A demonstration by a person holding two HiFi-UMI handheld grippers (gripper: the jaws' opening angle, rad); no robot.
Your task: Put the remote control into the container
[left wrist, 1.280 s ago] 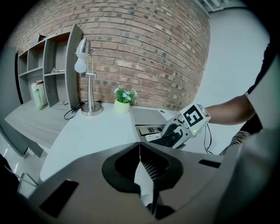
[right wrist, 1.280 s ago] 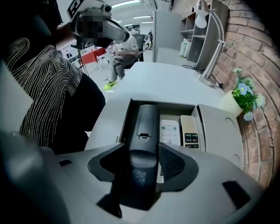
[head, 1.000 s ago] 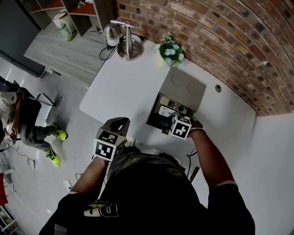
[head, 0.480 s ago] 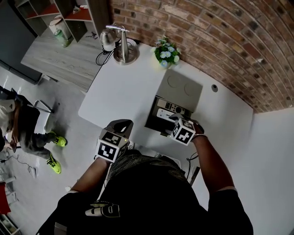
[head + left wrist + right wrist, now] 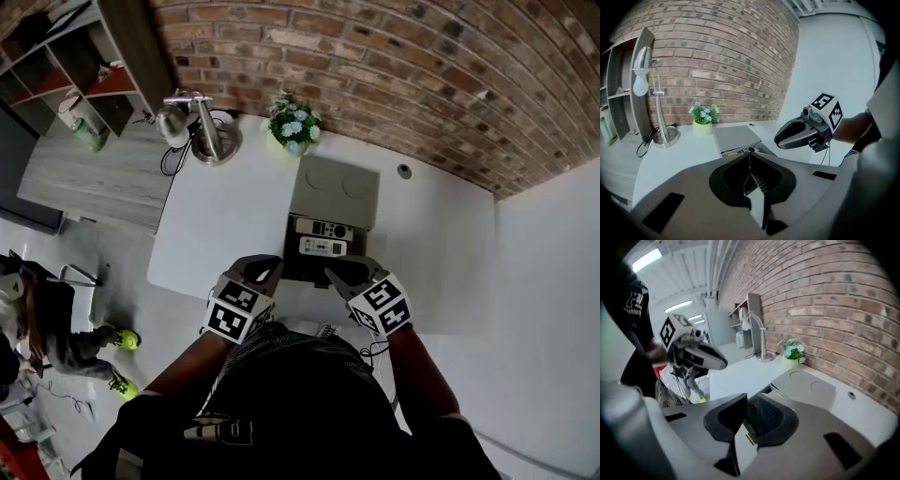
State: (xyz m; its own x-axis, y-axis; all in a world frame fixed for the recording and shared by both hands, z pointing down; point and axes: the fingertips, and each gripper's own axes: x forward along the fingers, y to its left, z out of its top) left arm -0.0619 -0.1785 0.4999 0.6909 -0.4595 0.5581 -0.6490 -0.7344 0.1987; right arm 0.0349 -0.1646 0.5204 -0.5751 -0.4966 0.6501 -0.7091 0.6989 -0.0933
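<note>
Two remotes in container; L tongs pressed together, R tongs empty, just narrowing, gapped.

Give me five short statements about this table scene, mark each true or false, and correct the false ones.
1. Two remote controls lie in the container. True: a dark remote control and a white remote control.
2. The container's lid is shut. False: it is open and lies back toward the brick wall.
3. The right gripper holds a remote control. False: nothing is between its fingers, which have just been closing.
4. A flower pot stands on the table by the brick wall. True.
5. In the head view the lamp stands right of the flower pot. False: it stands left of it.
</note>
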